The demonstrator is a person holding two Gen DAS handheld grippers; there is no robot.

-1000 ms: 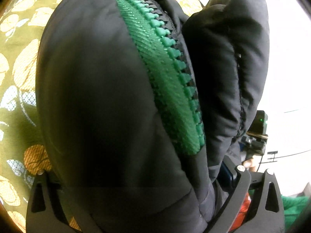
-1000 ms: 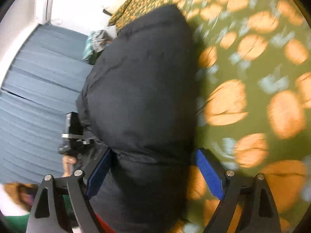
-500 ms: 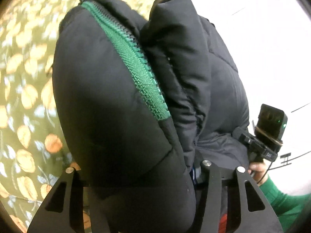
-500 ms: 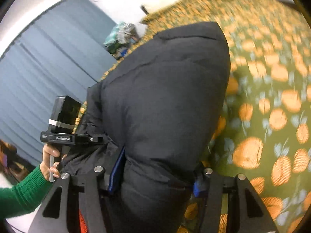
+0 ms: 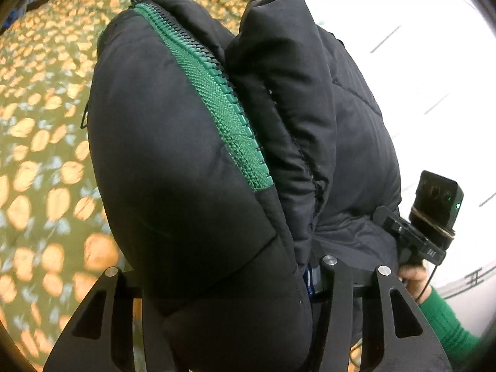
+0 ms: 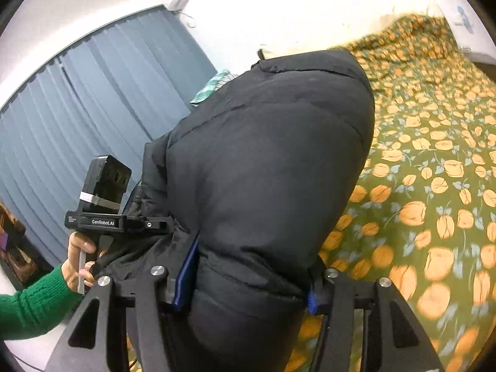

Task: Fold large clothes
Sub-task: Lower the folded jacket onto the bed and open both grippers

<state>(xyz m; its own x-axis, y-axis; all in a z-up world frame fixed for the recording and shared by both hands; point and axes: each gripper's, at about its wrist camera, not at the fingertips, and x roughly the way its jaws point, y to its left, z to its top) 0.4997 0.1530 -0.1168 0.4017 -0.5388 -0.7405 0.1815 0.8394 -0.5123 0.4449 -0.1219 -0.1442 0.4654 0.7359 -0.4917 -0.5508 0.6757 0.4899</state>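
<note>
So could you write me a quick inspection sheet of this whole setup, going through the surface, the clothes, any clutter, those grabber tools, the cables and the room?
Surface: green bedspread with orange flower print.
Job's things: black puffer jacket with green zipper, bunched and held above the bedspread.
Clutter: teal patterned cloth at the bed's far edge.
Grippers: left gripper and right gripper each clamp a fold of jacket.
Cables: thin black cable beside the hand in the green sleeve.
Surroundings: blue vertical blinds, white wall.
</note>
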